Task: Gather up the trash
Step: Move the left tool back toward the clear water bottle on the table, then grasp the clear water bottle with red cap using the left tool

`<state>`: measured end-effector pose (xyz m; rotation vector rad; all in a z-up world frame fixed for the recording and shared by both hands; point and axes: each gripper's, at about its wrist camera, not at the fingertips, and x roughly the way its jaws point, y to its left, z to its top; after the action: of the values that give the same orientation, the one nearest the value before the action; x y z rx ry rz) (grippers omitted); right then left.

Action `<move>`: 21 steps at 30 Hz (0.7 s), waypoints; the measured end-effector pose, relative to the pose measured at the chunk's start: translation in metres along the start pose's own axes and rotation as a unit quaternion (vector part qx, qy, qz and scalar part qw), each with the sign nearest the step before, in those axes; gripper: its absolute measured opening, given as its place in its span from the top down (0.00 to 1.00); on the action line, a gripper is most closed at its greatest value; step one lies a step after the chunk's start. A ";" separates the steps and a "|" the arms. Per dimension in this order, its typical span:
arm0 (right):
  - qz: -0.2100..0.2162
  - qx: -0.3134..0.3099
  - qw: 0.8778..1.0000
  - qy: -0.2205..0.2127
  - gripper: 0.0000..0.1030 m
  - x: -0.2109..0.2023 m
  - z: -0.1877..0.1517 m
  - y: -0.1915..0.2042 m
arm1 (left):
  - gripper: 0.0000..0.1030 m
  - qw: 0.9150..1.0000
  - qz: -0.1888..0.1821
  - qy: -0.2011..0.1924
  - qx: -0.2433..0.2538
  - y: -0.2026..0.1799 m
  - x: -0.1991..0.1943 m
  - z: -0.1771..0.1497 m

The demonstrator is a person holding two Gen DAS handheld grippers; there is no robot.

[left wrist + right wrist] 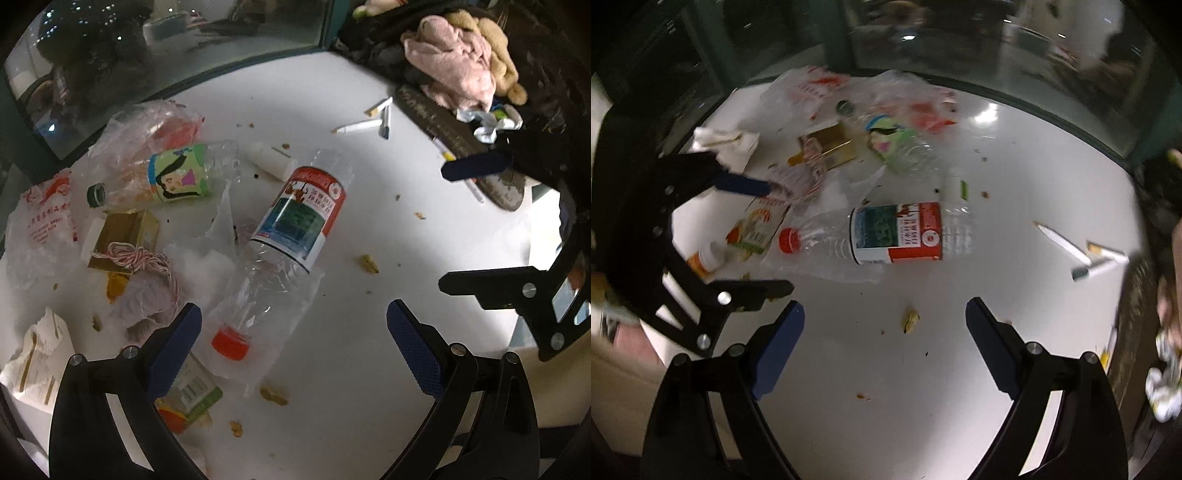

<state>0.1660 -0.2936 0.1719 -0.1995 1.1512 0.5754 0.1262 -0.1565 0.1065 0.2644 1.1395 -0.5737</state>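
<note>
A crushed clear bottle (pixel 295 214) with a red-and-white label and a red cap lies on the white table (pixel 369 206). My left gripper (pixel 293 306) is open above its cap end, with the cap between the fingers and untouched. Behind it are a green-labelled bottle (pixel 177 173), a gold box (pixel 122 236) with red-white string, plastic bags (pixel 37 229) and a crumpled tissue (pixel 37 347). In the right wrist view my right gripper (pixel 884 304) hangs open over bare table, short of the same bottle (pixel 897 232). The left gripper (pixel 779 238) shows there at the left.
A small white bottle (pixel 273 158), paper sticks (pixel 362 125), a peanut shell (pixel 910 321) and crumbs dot the table. A snack wrapper (pixel 192 391) lies under my left finger. Pink cloth (pixel 454 62) and dark items crowd the far right. A glass pane (pixel 221 48) borders the back.
</note>
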 end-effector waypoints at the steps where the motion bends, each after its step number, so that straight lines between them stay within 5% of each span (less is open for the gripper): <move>1: 0.003 -0.013 1.000 0.002 0.17 0.004 0.002 -0.001 | 0.06 1.000 -0.003 0.006 0.002 0.001 0.005 0.001; 13: 0.032 -0.104 0.994 0.017 0.17 0.049 0.038 -0.020 | 0.06 0.999 -0.025 0.034 -0.029 0.022 0.044 0.009; 21: 0.028 -0.237 0.971 0.029 0.17 0.074 0.049 -0.015 | 0.06 0.999 -0.026 0.043 -0.018 0.033 0.062 0.011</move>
<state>0.2346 -0.2608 0.1234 -0.5978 1.0637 0.8962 0.1718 -0.1532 0.0516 0.2307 1.2412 -0.5915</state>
